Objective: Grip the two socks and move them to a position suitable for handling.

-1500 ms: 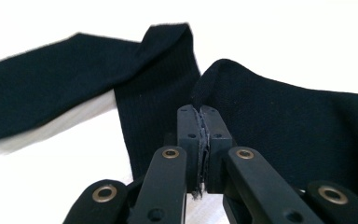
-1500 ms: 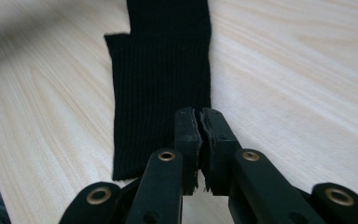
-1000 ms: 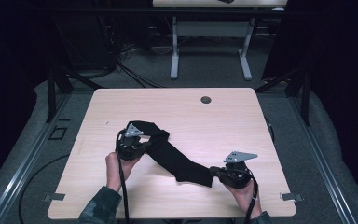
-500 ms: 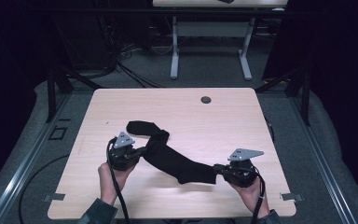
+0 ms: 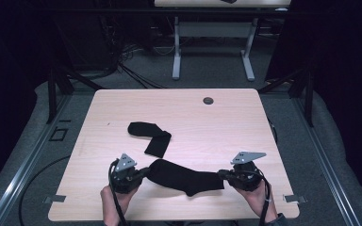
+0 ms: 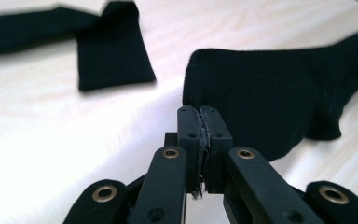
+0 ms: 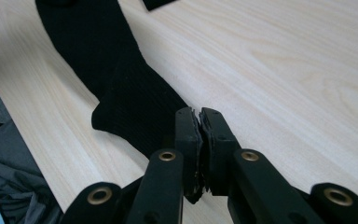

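A long black sock [image 5: 184,178] is stretched flat near the table's front edge. My left gripper [image 5: 142,173] is shut on its left end and my right gripper [image 5: 221,175] on its right end. In the left gripper view the jaws of the left gripper [image 6: 199,112] pinch the edge of this sock [image 6: 265,102]. The right gripper view has the right gripper [image 7: 197,115] clamped on the sock's [image 7: 116,74] other end. A second black sock [image 5: 152,136] lies bent behind it, apart from both grippers; the left gripper view shows this second sock [image 6: 107,56] too.
The wooden table [image 5: 226,127] has a round grommet hole [image 5: 208,100] near its far edge. Another table's legs [image 5: 175,52] stand on the floor behind. Dark cloth [image 7: 9,177] hangs past the table's front edge by the right gripper.
Both grippers drew the held sock toward the front edge and stretched it out. It came off the second sock, which stayed lying farther back.
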`<state>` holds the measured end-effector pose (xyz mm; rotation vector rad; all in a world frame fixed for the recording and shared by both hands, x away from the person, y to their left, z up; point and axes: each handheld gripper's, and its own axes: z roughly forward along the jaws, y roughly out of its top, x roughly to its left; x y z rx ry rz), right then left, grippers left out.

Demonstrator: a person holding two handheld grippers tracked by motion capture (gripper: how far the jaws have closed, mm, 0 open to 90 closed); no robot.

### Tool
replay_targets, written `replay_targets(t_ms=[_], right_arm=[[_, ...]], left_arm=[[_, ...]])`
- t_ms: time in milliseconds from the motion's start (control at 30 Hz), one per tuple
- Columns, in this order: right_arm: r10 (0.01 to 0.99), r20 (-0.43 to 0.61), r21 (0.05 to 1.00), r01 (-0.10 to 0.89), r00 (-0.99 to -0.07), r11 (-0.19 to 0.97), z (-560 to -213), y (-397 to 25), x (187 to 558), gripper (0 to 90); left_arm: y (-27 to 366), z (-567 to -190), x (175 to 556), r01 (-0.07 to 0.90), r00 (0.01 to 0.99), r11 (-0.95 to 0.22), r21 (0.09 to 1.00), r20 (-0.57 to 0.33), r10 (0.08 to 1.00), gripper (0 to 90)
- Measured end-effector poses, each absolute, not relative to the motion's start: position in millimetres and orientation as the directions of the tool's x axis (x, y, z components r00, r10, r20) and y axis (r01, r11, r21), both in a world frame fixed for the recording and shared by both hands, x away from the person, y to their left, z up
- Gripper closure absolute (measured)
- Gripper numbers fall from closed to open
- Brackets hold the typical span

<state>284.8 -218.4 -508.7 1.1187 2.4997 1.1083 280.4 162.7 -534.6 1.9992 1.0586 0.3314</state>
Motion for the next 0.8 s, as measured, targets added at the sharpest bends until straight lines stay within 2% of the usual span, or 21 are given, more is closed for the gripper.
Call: replay_targets(t_ms=[167, 333, 600, 700, 733, 800], right_arm=[[0.704, 0.128, 0.655, 0.593, -0.698, 0.469, -523, -212, 294, 86.1], [0.701, 0.107, 0.628, 0.595, -0.705, 0.502, -538, -201, 302, 86.1], [0.697, 0.101, 0.611, 0.597, -0.710, 0.520, -553, -193, 308, 83.9], [0.704, 0.115, 0.621, 0.604, -0.701, 0.499, -555, -194, 309, 68.7], [0.698, 0.127, 0.627, 0.602, -0.705, 0.493, -555, -195, 309, 66.3], [0.710, 0.123, 0.648, 0.598, -0.693, 0.471, -553, -200, 309, 52.5]], left_arm=[[165, -555, 269, 0.601, 0.586, -0.283, 0.747, -0.171, 0.792, 88.2], [167, -568, 260, 0.613, 0.574, -0.289, 0.735, -0.163, 0.802, 88.0], [173, -571, 257, 0.625, 0.574, -0.289, 0.725, -0.177, 0.799, 84.6], [175, -570, 259, 0.631, 0.565, -0.277, 0.725, -0.184, 0.804, 64.3], [177, -569, 259, 0.634, 0.560, -0.268, 0.725, -0.191, 0.806, 57.7], [181, -565, 260, 0.630, 0.549, -0.253, 0.734, -0.191, 0.814, 44.2]])
